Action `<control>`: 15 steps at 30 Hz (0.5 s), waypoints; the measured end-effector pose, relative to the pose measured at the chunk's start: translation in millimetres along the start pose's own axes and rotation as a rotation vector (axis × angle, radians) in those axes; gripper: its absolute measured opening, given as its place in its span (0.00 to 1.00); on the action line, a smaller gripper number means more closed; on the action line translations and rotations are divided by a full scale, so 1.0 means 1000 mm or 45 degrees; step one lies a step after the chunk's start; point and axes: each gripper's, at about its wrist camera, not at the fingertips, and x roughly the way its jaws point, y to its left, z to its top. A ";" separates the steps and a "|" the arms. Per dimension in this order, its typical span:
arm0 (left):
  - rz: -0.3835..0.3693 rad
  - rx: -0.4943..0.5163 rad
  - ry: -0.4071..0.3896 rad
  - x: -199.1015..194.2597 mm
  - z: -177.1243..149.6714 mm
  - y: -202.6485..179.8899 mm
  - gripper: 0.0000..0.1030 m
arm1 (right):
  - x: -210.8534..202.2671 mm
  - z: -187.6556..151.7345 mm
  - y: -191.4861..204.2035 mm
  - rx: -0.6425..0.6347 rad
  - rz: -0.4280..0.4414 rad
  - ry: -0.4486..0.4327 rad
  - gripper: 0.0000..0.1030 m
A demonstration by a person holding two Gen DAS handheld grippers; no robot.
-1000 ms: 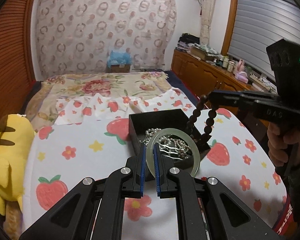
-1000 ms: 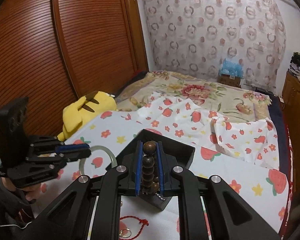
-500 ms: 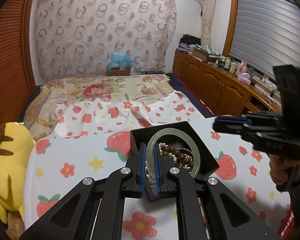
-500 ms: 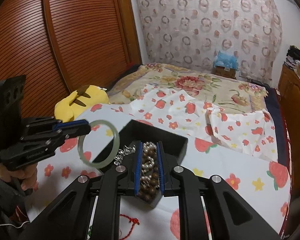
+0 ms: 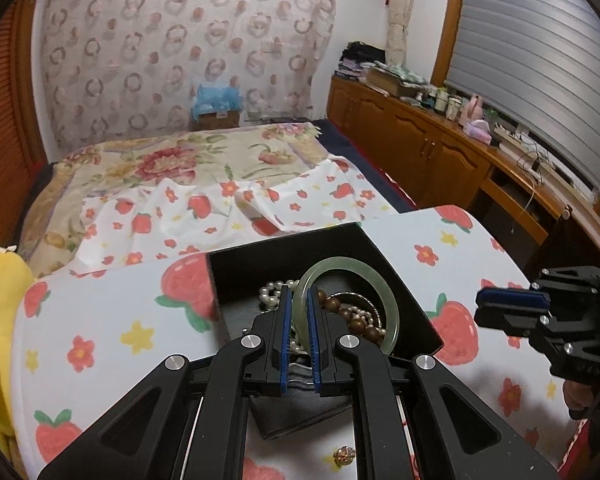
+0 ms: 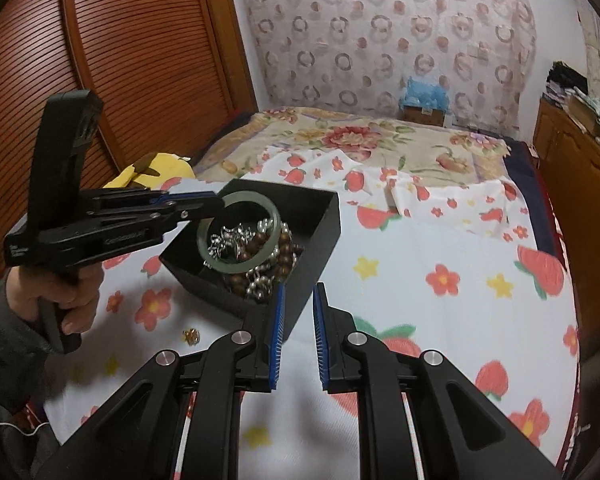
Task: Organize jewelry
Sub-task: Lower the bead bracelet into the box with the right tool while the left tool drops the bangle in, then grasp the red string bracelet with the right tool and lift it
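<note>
Bangle (image 5: 388, 312) pinched on its rim in my left claw (image 5: 299, 334), hanging over the black box (image 5: 300, 240), low edge at the bead pile. Looks like jade: stiff, slick, prob brittle, so grip across the band, low force, no drop. Beads (image 6: 284, 250) and pearls (image 5: 272, 292) inside are loose, floppy, will tangle. Right claw (image 6: 298, 336) open, empty, near the box's front corner. Small gold bit (image 6: 191, 335) on the strawberry sheet (image 6: 440, 240) beside the box.
</note>
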 end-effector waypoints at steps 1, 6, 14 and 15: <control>-0.006 0.013 0.003 0.001 0.000 -0.003 0.07 | 0.000 -0.002 0.000 0.000 0.002 0.004 0.16; 0.014 0.071 -0.020 -0.006 -0.001 -0.014 0.29 | 0.004 -0.014 0.011 -0.028 -0.002 0.040 0.16; 0.084 0.071 -0.045 -0.033 -0.018 -0.016 0.58 | 0.018 -0.037 0.027 -0.061 0.033 0.125 0.22; 0.099 0.072 -0.043 -0.036 -0.021 -0.016 0.65 | 0.021 -0.039 0.029 -0.063 0.039 0.134 0.25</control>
